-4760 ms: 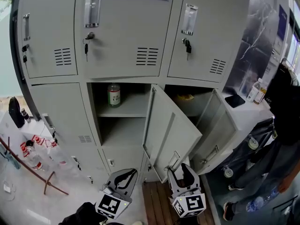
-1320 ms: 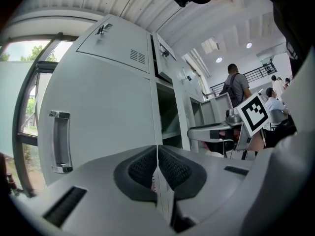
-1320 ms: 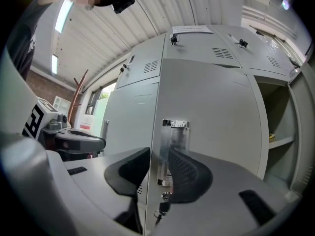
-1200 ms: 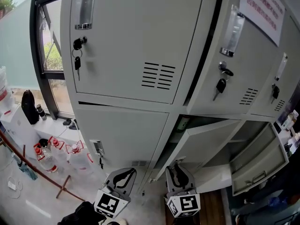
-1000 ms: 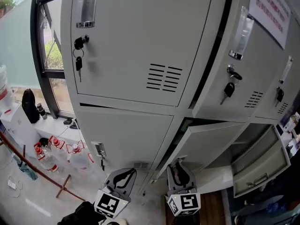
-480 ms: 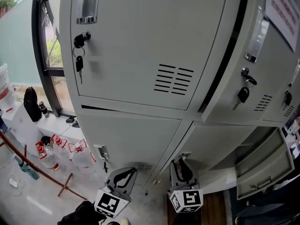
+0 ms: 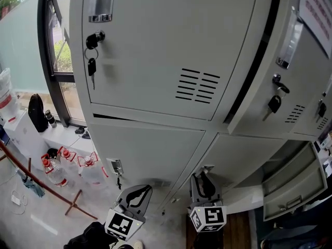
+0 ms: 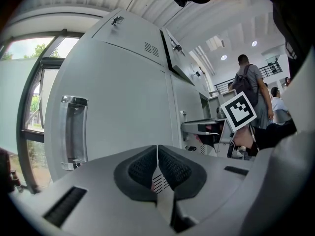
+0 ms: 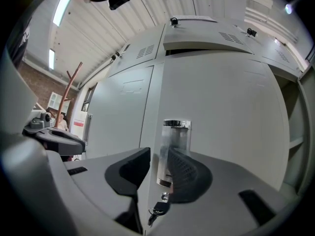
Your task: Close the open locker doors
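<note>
The grey locker bank fills the head view. Its middle lower door (image 7: 244,160) stands almost flush with the frame, and my right gripper (image 7: 204,179) has its tips against the door's lower left part. In the right gripper view that door (image 9: 221,117) fills the picture; the right gripper (image 9: 158,156) is open, and the door's chrome handle (image 9: 174,141) shows in the gap between the jaws, not pinched. The lower right door (image 7: 293,183) still hangs open. My left gripper (image 7: 136,193) hovers low before the lower left locker, shut (image 8: 157,149) and empty.
Keys (image 7: 91,64) hang from the upper locker locks. Water bottles (image 7: 62,165) and a red rod stand (image 7: 46,185) sit on the floor at left, below a window (image 7: 57,51) with a black bottle (image 7: 37,113) on its sill. A person (image 8: 248,87) stands off to the right.
The middle lower door has swung from wide open to nearly flush, with my right gripper following it in. The view has shifted closer and leftward. The left gripper stayed put.
</note>
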### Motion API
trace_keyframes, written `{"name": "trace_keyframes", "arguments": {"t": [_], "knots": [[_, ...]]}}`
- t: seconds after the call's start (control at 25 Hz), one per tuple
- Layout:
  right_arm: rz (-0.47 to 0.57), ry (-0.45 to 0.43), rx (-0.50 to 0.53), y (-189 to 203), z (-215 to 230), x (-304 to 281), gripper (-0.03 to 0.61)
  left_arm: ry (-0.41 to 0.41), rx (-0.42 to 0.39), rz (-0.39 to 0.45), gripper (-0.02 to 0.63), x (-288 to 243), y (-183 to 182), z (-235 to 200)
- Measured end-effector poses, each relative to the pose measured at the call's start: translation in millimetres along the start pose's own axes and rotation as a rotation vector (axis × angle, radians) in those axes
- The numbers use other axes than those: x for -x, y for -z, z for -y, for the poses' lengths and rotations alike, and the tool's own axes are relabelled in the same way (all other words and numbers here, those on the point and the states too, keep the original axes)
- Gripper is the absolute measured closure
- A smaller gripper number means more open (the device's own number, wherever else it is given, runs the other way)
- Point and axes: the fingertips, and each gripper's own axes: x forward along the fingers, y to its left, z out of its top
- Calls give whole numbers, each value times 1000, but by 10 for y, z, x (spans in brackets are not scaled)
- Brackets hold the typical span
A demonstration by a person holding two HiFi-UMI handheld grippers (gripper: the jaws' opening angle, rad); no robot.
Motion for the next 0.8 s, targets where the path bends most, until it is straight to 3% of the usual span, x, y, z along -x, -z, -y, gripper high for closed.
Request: {"name": "trace_keyframes", "arguments": {"t": [0.2, 0.8], "knots": [[3, 11, -3, -4, 14, 8, 446, -3, 2, -34, 584, 48, 1, -2], [29, 46, 20, -135, 134, 514, 439, 25, -23, 11, 584, 84, -193, 320]]}}
